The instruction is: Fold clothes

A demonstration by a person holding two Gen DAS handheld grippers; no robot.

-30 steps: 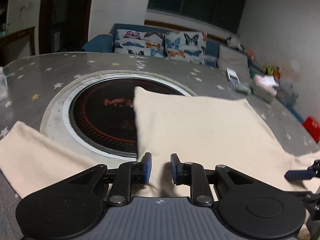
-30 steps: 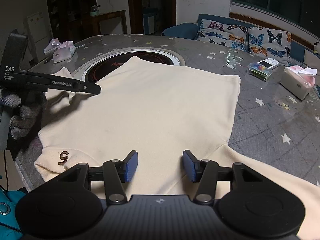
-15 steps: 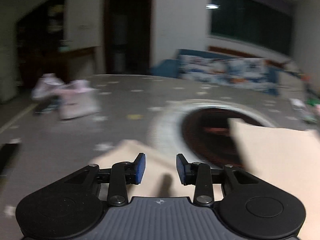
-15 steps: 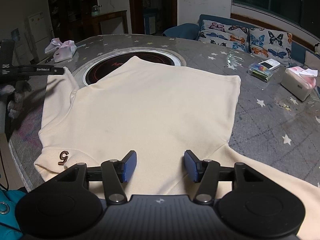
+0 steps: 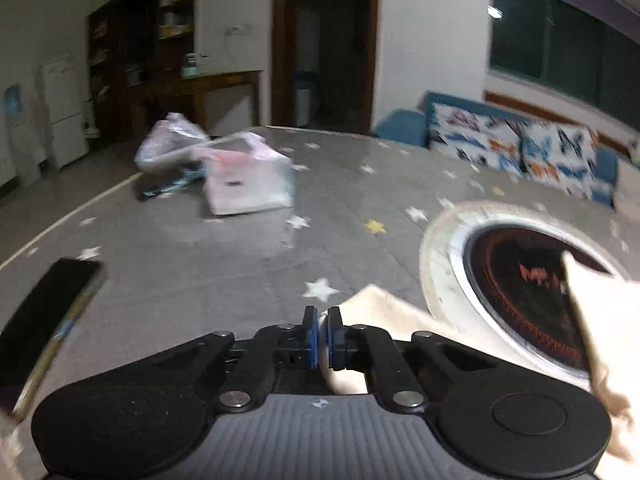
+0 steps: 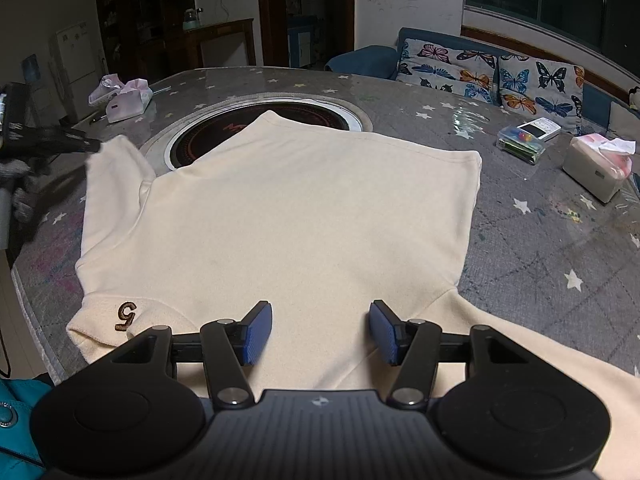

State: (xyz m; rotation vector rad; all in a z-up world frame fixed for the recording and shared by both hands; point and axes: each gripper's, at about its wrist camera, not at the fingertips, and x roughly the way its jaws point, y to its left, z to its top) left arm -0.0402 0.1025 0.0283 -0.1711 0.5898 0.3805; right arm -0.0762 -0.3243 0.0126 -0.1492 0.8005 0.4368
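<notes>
A brown embroidered mark (image 6: 125,315) resembling a "G" or "6" stood on the cream shirt's (image 6: 304,216) near-left corner; orange lettering (image 6: 234,127) on the cooktop beyond the shirt was unreadable.

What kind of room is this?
Probably a home living and dining room: a sofa with butterfly cushions, a round table with a built-in hotplate, and a white fridge.

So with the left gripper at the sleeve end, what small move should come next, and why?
Probably carry the sleeve inward over the cream shirt. The left gripper looks closed at the sleeve's edge, though blur hides whether cloth is pinched; the right gripper hovers open over the flat shirt body.
</notes>
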